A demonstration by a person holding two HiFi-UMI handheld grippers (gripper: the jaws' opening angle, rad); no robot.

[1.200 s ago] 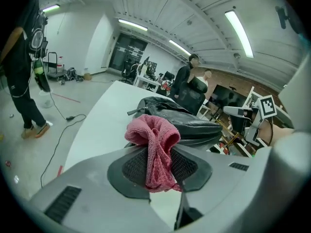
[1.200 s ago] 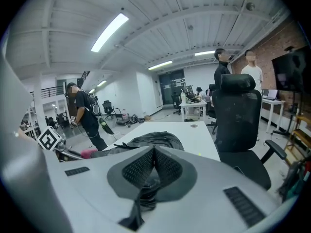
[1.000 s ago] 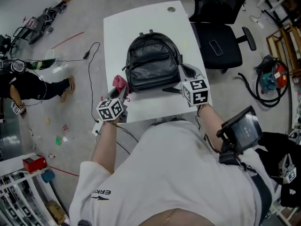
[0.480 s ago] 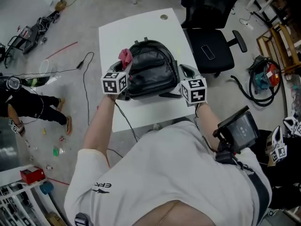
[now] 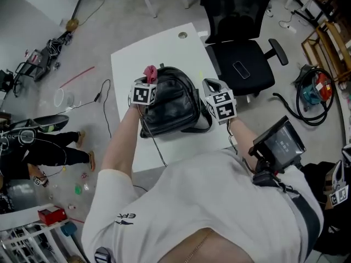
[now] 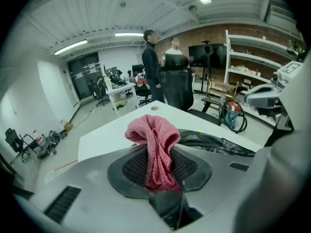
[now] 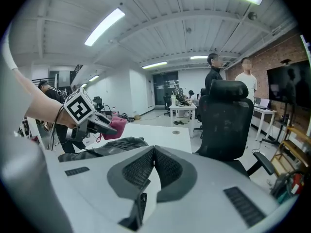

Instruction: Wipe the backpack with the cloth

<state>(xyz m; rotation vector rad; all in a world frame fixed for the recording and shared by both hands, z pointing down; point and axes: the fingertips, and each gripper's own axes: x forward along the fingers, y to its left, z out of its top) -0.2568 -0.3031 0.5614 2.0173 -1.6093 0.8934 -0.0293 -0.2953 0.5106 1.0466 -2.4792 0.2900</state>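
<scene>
A black leather backpack (image 5: 171,102) lies on the white table (image 5: 131,56). My left gripper (image 5: 148,81) is shut on a crumpled pink cloth (image 5: 150,72) and sits at the backpack's top left corner. In the left gripper view the cloth (image 6: 155,152) bulges up from between the pads, with the backpack (image 6: 214,143) just beyond to the right. My right gripper (image 5: 209,86) rests by the backpack's right side, its pads (image 7: 165,166) closed together with nothing held. The right gripper view also shows the left gripper (image 7: 105,124), the cloth (image 7: 118,128) and the backpack (image 7: 104,147).
A black office chair (image 5: 242,59) stands just right of the table and fills the right gripper view's middle (image 7: 223,120). Cables (image 5: 101,95) and clutter lie on the floor to the left, where a person (image 5: 38,152) crouches. Two people (image 6: 153,67) stand far behind the table.
My left gripper has carried the cloth from the table's near left edge up to the backpack's top left corner. The right gripper has stayed by the backpack's right side.
</scene>
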